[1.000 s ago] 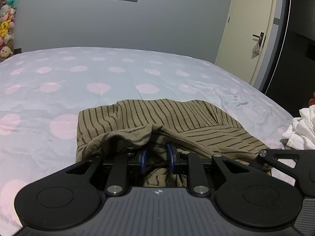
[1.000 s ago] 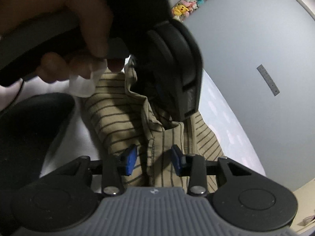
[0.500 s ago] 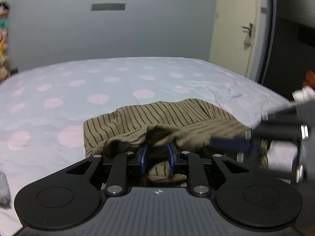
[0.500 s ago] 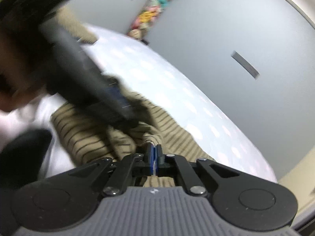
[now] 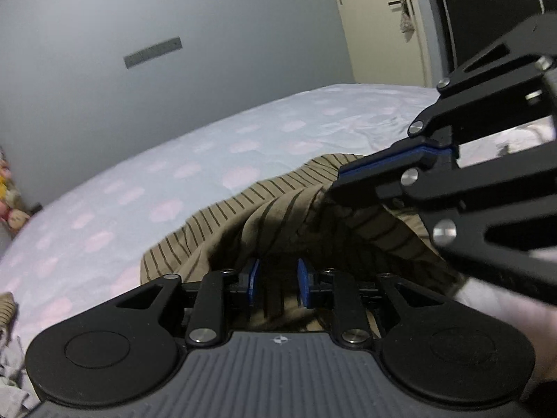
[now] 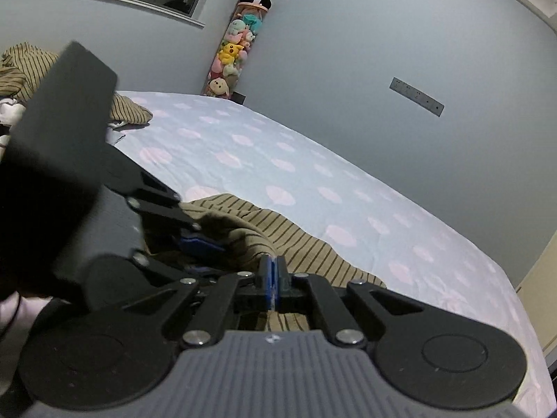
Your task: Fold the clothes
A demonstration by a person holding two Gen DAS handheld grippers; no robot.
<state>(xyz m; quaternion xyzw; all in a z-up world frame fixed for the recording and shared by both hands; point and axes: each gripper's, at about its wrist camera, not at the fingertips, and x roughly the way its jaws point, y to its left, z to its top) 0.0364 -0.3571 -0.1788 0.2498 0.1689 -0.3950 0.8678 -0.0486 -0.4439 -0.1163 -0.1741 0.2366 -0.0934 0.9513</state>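
Note:
An olive garment with dark stripes [image 5: 278, 191] lies bunched on the pale polka-dot bed [image 5: 174, 181]. My left gripper [image 5: 277, 282] sits low at its near edge; its jaws are opening, and a fold of the fabric still fills the gap between the blue pads. From the right, my right gripper [image 5: 343, 174] reaches in, shut on a raised ridge of the same garment. In the right wrist view, the right gripper [image 6: 273, 278] has its pads pressed together over the striped garment [image 6: 296, 240]. The left gripper [image 6: 198, 244] is close on its left.
More striped clothing [image 6: 128, 111] is heaped at the bed's [image 6: 278, 160] far left. A column of plush toys [image 6: 236, 45] stands in the wall corner. A door [image 5: 383, 17] is at the back right. White cloth [image 5: 10, 365] lies at the lower left.
The right gripper went from open to shut on the striped fabric, rose, and now crosses the left wrist view from the right. Both views have rolled.

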